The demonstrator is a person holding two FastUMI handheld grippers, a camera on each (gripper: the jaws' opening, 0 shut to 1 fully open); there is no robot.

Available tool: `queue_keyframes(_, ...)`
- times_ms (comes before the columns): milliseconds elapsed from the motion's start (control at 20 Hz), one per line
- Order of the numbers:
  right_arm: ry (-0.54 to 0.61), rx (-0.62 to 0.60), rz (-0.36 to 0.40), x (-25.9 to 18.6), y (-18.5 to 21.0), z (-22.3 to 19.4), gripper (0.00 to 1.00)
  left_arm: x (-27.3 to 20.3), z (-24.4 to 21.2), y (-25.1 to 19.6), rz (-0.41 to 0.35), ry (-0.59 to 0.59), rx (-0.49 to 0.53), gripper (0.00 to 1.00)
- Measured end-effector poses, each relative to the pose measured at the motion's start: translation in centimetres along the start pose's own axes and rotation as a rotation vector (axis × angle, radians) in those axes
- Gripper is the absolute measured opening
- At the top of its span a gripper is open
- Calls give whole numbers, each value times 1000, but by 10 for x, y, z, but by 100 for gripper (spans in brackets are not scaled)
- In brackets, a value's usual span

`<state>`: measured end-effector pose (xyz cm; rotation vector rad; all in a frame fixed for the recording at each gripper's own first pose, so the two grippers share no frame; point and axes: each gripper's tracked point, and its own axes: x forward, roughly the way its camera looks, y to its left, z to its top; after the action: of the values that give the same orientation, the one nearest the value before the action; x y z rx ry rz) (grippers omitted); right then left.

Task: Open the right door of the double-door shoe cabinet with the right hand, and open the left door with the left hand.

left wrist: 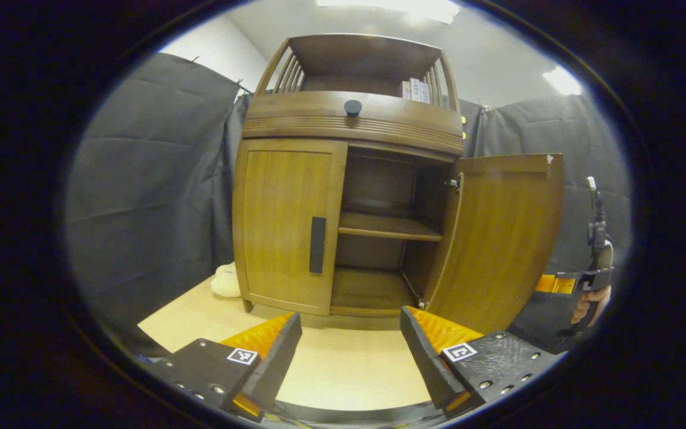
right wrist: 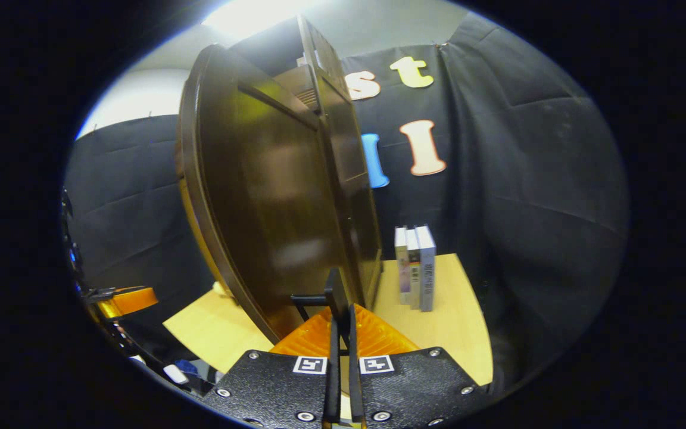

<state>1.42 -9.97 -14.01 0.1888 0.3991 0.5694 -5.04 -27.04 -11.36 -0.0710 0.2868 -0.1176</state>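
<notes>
The wooden shoe cabinet stands in front of me in the left gripper view. Its left door is closed, with a dark vertical handle. Its right door is swung wide open, baring inner shelves. My left gripper hangs open, short of the cabinet front and touching nothing. In the right gripper view the open right door looms edge-on, and my right gripper is shut on the door's dark handle. The right gripper, held by a hand, peeks out past the open door's edge.
The cabinet rests on a light wooden table. Three books stand upright on the table by the cabinet's side. A white lump lies at the cabinet's left foot. The drawer above the doors carries a round knob. Black cloth walls enclose the booth.
</notes>
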Motion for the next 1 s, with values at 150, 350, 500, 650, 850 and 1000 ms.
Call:
queue_keyframes(150, -17, -51, 2, -2, -4, 2, 6, -5, -2, -10, 31, -5, -16, 100)
queue_keyframes(350, -39, -25, 31, -4, -3, -2, 7, -11, -1, 9, 114, -1, 31, 100)
queue_keyframes(500, -38, 5, 75, -2, 0, -5, 11, -17, 3, 28, 174, -11, 8, 100)
queue_keyframes(650, -5, 92, 55, -1, -15, -14, 32, -9, 4, 45, 199, -6, -6, 100)
queue_keyframes(850, -15, 166, -16, -12, -31, -14, 81, 25, 18, 66, 196, -5, -5, 100)
queue_keyframes(1000, -38, 117, -63, -25, -31, -10, 96, 57, 42, 78, 166, -36, 21, 98)
